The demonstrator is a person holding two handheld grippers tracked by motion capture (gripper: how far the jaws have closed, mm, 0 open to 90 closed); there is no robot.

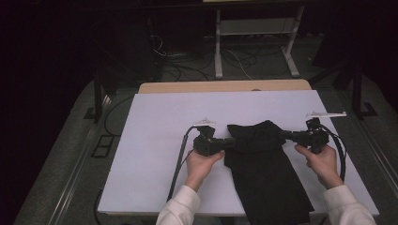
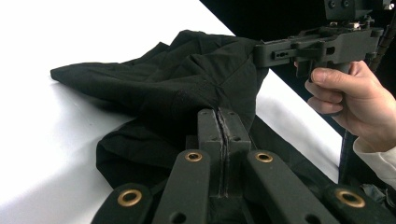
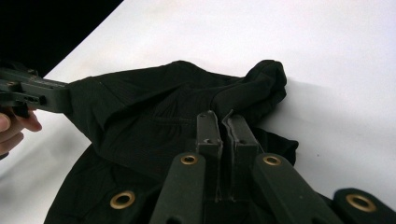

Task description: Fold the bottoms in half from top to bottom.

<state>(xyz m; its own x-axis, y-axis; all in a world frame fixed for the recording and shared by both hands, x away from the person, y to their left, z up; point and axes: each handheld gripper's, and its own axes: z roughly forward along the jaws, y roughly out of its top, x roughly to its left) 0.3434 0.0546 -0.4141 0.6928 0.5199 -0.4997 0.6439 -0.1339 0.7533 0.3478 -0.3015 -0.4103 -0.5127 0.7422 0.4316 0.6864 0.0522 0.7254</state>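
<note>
While both hands work at the white table [image 1: 155, 140], a black cloth [image 1: 263, 164] lies on its near half, its long body running toward the near edge and its far end bunched and lifted between the two grippers. At the cloth's far left corner the left gripper [image 1: 225, 143] has its jaws pressed together on a pinch of fabric; in the left gripper view its own jaws [image 2: 224, 126] meet with only a thin seam between them, and the cloth [image 2: 177, 88] rises in folds just beyond them. At the cloth's far right corner the right gripper [image 1: 286, 135] is likewise clamped on the fabric; in the right gripper view its jaws [image 3: 225, 128] stand closed on a fold, with the cloth [image 3: 154, 116] spread ahead and a rolled edge on the right side of the cloth. Each gripper view also catches the other gripper across the cloth, gripping the opposite corner: the right one [image 2: 261, 51] with its hand [image 2: 359, 98] behind it, and the left one [image 3: 63, 95] at the cloth's left edge. Between the two grips the cloth's far end hangs a little slack and creased, while the rest of the cloth lies flat on the table. Beyond the far edge of the table stands a white frame [image 1: 256, 28] on the dark floor, well apart from the cloth.
</note>
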